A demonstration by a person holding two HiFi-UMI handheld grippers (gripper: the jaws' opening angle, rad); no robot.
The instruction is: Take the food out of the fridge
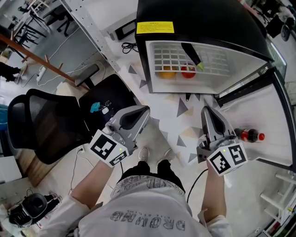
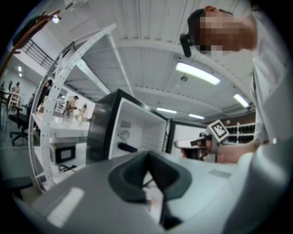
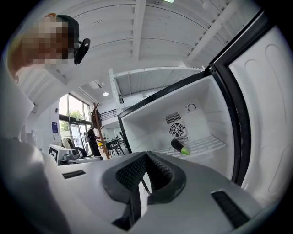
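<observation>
We hold 2 grippers out before the open fridge, both well short of it. The left gripper has its jaws pressed together on nothing, and the right gripper is likewise closed and empty. Inside we count 3 foods. 1 dark eggplant with a green end lies on the 1 wire shelf. Below it, 1 orange item and 1 red item sit side by side. Red-capped bottles rest in the open door; we cannot count them.
</observation>
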